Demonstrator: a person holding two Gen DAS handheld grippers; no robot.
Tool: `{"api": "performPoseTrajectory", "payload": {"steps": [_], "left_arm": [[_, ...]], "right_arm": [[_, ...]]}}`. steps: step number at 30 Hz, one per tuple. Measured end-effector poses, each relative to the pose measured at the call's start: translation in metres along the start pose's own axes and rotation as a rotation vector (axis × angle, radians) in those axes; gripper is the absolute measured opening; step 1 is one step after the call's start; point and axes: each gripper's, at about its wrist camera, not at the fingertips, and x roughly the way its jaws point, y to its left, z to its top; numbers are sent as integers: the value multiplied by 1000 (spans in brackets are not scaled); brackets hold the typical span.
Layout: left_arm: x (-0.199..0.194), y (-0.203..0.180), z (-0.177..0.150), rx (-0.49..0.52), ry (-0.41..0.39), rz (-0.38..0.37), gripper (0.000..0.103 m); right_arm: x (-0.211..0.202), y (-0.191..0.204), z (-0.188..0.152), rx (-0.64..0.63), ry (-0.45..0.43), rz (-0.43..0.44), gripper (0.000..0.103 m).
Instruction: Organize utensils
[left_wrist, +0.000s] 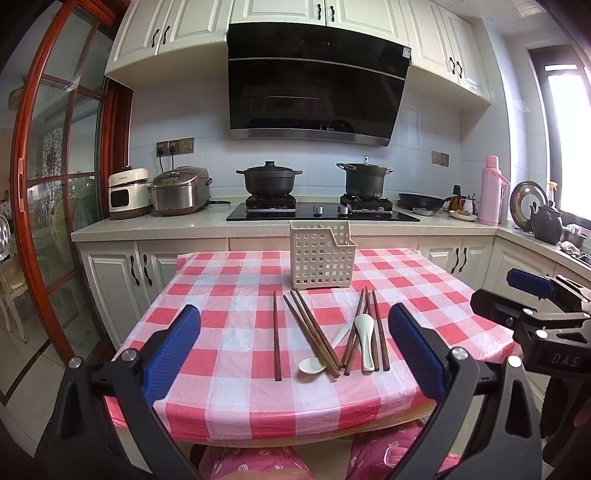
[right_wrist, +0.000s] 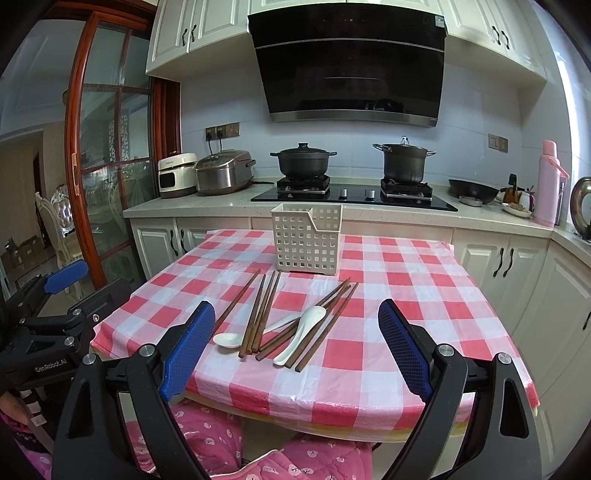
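Note:
Several brown wooden chopsticks (left_wrist: 312, 332) (right_wrist: 258, 314) and two white ceramic spoons (left_wrist: 364, 338) (right_wrist: 303, 332) lie loose on the red-and-white checked table (left_wrist: 229, 391) (right_wrist: 388, 350). One spoon (left_wrist: 314, 363) (right_wrist: 229, 339) lies partly under the chopsticks. A cream perforated utensil basket (left_wrist: 320, 254) (right_wrist: 306, 240) stands upright behind them. My left gripper (left_wrist: 293, 350) is open and empty, above the table's near edge. My right gripper (right_wrist: 297, 350) is open and empty, also near the front edge. The right gripper shows at the right of the left wrist view (left_wrist: 532, 295).
A kitchen counter (left_wrist: 147, 227) runs behind the table with rice cookers (left_wrist: 181, 192), two black pots (left_wrist: 269, 181) on a stove, a pan (right_wrist: 472, 190) and a pink thermos (left_wrist: 491, 192). A glass door (left_wrist: 55, 184) stands at the left.

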Motion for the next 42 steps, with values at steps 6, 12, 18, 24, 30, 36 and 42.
{"api": "performPoseTrajectory", "payload": {"steps": [6, 12, 18, 24, 30, 36, 42], "left_arm": [[-1, 0, 0, -2, 2, -3, 98], [-1, 0, -1, -4, 1, -2, 98], [-1, 0, -2, -7, 3, -3, 98], [-1, 0, -2, -10, 4, -3, 98], [0, -1, -3, -13, 5, -2, 98], [0, -1, -3, -14, 5, -2, 98], [0, -1, -2, -15, 6, -2, 98]], "right_arm": [[1, 0, 0, 1, 2, 2, 85], [1, 0, -1, 0, 3, 2, 85], [1, 1, -1, -4, 2, 9, 85], [1, 4, 0, -9, 0, 9, 85], [1, 4, 0, -9, -3, 11, 85], [1, 4, -1, -8, -6, 8, 85], [1, 4, -1, -8, -7, 9, 85]]}}
